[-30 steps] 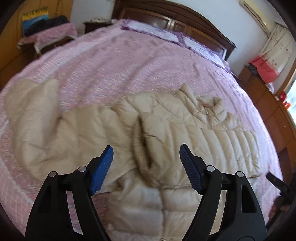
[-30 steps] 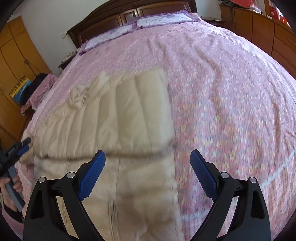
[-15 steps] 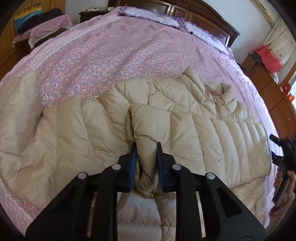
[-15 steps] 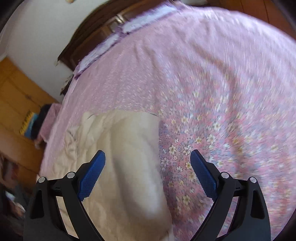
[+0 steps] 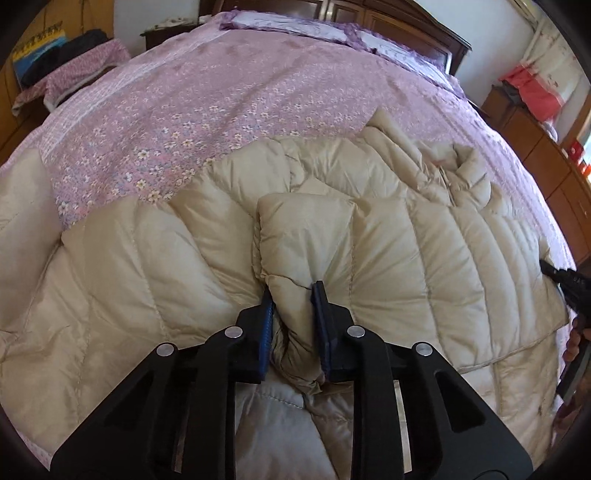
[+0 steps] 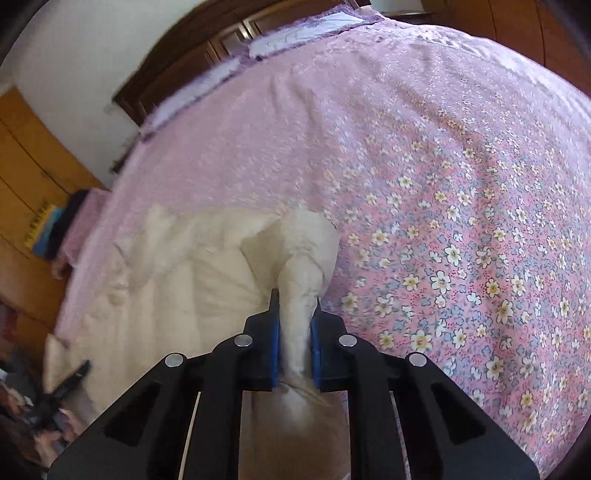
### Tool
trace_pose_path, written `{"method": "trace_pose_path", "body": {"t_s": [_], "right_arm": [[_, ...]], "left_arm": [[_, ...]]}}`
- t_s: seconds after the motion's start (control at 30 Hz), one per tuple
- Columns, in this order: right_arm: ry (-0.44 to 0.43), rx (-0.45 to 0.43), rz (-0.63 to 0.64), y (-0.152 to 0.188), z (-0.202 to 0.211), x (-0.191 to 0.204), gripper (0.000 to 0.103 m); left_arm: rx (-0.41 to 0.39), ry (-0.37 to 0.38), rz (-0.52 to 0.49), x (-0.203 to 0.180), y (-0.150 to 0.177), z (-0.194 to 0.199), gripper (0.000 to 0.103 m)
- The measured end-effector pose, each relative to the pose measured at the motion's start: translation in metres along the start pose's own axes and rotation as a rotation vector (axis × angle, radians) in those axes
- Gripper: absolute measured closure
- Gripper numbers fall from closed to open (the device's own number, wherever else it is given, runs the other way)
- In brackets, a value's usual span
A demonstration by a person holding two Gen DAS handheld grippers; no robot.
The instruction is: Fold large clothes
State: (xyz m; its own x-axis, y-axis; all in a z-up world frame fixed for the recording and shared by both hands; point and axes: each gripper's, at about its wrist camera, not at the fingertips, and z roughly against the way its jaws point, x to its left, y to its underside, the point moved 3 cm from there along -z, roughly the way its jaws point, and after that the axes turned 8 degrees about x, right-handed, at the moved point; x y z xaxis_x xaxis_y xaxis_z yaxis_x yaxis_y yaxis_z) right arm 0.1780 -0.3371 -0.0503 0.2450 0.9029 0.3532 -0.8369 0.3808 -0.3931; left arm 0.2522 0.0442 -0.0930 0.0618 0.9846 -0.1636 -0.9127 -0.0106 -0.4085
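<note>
A beige quilted down jacket [image 5: 424, 258] lies spread on the bed, one side folded over its front and its collar toward the headboard. My left gripper [image 5: 293, 291] pinches the puffy corner of that folded-over part; its blue pads press the fabric while the jaws are opening slightly. In the right wrist view my right gripper [image 6: 295, 299] is closing on a bunched ridge at the far edge of the jacket [image 6: 177, 280], with cloth squeezed between the pads. The right gripper [image 5: 565, 280] also shows at the right rim of the left wrist view, with a hand on it.
The pink flowered bedspread [image 5: 221, 92] runs up to purple pillows [image 5: 288, 22] and a dark wooden headboard [image 5: 424, 26]. A cloth-covered stand [image 5: 74, 70] is left of the bed, wooden cabinets [image 5: 546, 158] right. Bare bedspread [image 6: 461, 184] lies beside the jacket.
Both grippers went from wide open to clamped on the jacket: the left first, on the folded corner, the right just now on the jacket's edge after sweeping over to it.
</note>
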Motion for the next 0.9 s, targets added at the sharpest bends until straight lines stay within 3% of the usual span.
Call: {"method": "trace_pose_path", "body": {"t_s": [0.1,0.17,0.23,0.37,0.47,0.9], "right_arm": [[0.03,-0.013,-0.006,0.003,0.001,-0.002,0.074],[0.014,-0.03,-0.029,0.008,0.011,-0.006,0.059],[-0.004,-0.043,-0.026,0.013,0.022,-0.007,0.042],[0.045,-0.083,0.06,0.025,0.052,0.004,0.039],[0.051,-0.103,0.108,0.035,0.071,0.016,0.035],[-0.062,-0.028,0.157,0.141,0.11,0.061,0.031]], "left_arm": [[-0.006,-0.043,-0.029,-0.002,0.001,0.007,0.071],[-0.014,-0.093,-0.02,0.001,0.002,0.017,0.058],[-0.018,-0.093,-0.009,0.003,0.003,0.026,0.055],[-0.059,-0.1,0.006,0.006,0.01,0.051,0.041],[-0.088,-0.089,0.012,0.011,0.016,0.069,0.038],[-0.169,-0.093,0.118,0.072,0.073,0.146,0.034]]}}
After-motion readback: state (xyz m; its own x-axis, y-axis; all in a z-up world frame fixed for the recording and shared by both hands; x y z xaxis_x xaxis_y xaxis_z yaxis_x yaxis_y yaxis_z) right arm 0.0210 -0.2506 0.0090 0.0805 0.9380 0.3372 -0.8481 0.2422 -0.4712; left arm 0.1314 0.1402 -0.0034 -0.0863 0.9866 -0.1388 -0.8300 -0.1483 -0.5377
